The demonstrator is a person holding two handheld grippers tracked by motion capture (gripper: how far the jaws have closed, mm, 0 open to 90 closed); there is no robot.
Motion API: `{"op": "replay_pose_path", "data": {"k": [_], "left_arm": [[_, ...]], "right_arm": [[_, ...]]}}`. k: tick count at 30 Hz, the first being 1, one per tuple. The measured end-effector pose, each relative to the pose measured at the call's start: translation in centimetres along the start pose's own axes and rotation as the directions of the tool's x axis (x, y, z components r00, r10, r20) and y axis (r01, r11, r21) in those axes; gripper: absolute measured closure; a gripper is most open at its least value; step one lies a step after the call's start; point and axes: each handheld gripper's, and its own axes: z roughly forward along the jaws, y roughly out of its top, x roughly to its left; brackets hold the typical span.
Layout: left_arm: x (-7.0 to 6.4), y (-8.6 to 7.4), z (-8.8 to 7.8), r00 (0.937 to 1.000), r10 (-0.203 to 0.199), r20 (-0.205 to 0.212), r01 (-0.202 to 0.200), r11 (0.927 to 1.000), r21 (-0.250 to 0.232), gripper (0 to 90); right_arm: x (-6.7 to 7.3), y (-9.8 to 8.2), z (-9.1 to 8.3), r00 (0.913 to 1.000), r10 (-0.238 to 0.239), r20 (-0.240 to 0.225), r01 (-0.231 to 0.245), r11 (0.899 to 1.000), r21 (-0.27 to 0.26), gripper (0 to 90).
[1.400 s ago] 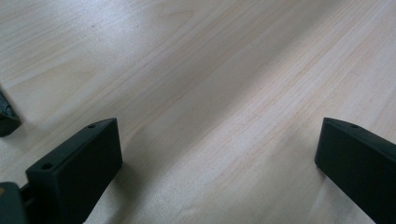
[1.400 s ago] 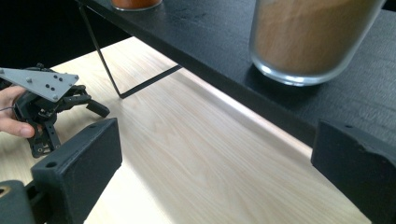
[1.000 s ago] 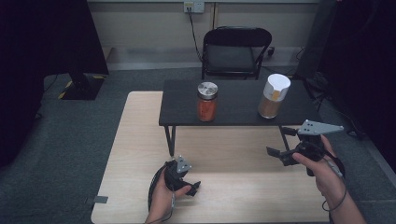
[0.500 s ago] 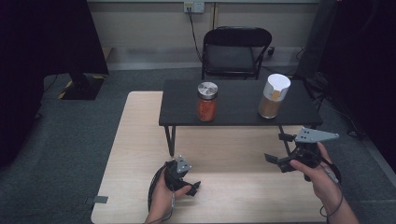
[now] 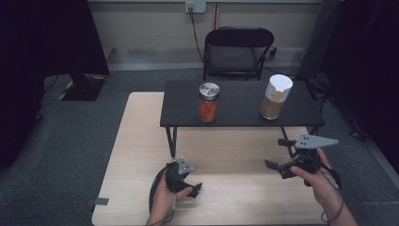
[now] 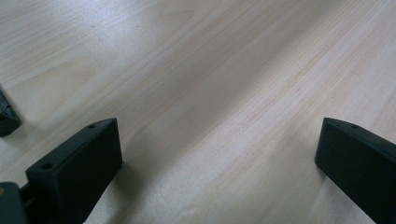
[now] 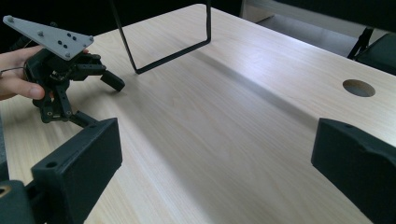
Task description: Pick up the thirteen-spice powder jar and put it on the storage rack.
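Jars stand well apart on a black shelf (image 5: 240,115) at the centre of the high view: a red jar (image 5: 208,106) with a metal lid at centre-left, and a white-lidded jar (image 5: 275,99) of brown contents to the right of it. Both are upright. The shelf rests on a pale wooden table (image 5: 136,141); a black chair (image 5: 233,54) stands behind it at upper centre.

The left gripper (image 5: 190,183) lies low over the table at lower centre-left, held in a hand (image 5: 164,195). In the left gripper view its jaws are spread wide over bare wood, with nothing between them.

The right gripper (image 5: 276,153) is at lower right, in front of the shelf and below the white-lidded jar. It is held in a hand (image 5: 324,183) and its jaws point toward frame left. In the right gripper view they are likewise wide apart and empty. Farther off, at upper left of that view, the left gripper (image 7: 105,105) shows with a shelf leg (image 7: 168,53) behind it. A round hole (image 7: 358,87) in the table is at right.
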Motion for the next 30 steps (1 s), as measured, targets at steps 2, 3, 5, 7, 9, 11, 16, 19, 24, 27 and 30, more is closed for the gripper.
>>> {"op": "replay_pose_path", "data": {"k": [2, 3, 5, 7, 9, 11, 16, 19, 24, 27, 30], "left_arm": [[0.0, 0.0, 0.0, 1.0000, 0.000, 0.000, 0.000, 1.0000, 0.000, 0.0], [0.0, 0.0, 0.0, 1.0000, 0.000, 0.000, 0.000, 1.0000, 0.000, 0.0], [0.0, 0.0, 0.0, 1.0000, 0.000, 0.000, 0.000, 1.0000, 0.000, 0.0], [0.0, 0.0, 0.0, 1.0000, -0.001, 0.000, 0.001, 1.0000, -0.001, 0.0], [0.0, 0.0, 0.0, 1.0000, 0.000, 0.000, 0.000, 1.0000, 0.000, 0.0], [0.0, 0.0, 0.0, 1.0000, 0.000, 0.000, 0.000, 1.0000, 0.000, 0.0], [0.0, 0.0, 0.0, 1.0000, 0.000, 0.000, 0.000, 1.0000, 0.000, 0.0], [0.0, 0.0, 0.0, 1.0000, 0.000, 0.000, 0.000, 1.0000, 0.000, 0.0], [0.0, 0.0, 0.0, 1.0000, 0.000, 0.000, 0.000, 1.0000, 0.000, 0.0], [0.0, 0.0, 0.0, 1.0000, 0.000, 0.000, 0.000, 1.0000, 0.000, 0.0], [0.0, 0.0, 0.0, 1.0000, 0.000, 0.000, 0.000, 1.0000, 0.000, 0.0]], "right_arm": [[0.0, -0.2, 0.1, 1.0000, 0.000, -0.002, 0.000, 1.000, -0.002, 0.9], [0.0, -0.3, 0.1, 1.0000, -0.001, -0.004, 0.001, 1.000, -0.002, 1.0], [0.0, -0.4, 0.2, 1.0000, -0.001, -0.006, 0.001, 1.000, -0.003, 0.9], [0.0, -0.6, 0.2, 0.9999, 0.000, -0.010, 0.000, 1.000, 0.000, 1.0], [-0.1, -0.8, 0.3, 0.9999, 0.002, -0.011, -0.002, 1.000, 0.000, 0.9], [-0.1, -1.0, 0.3, 0.9999, 0.004, -0.014, -0.004, 1.000, -0.001, 0.9], [-0.2, -1.5, 0.5, 0.9998, 0.006, -0.018, -0.006, 1.000, -0.004, 0.9], [-0.2, -1.8, 0.6, 0.9998, 0.007, -0.020, -0.007, 1.000, -0.007, 0.8], [-0.3, -2.2, 0.8, 0.9996, 0.008, -0.028, -0.008, 1.000, -0.012, 0.8], [-0.3, -2.4, 0.9, 0.9995, 0.008, -0.032, -0.008, 1.000, -0.012, 0.9], [-0.3, -2.7, 1.0, 0.9994, 0.009, -0.033, -0.010, 1.000, -0.009, 0.9]]}}
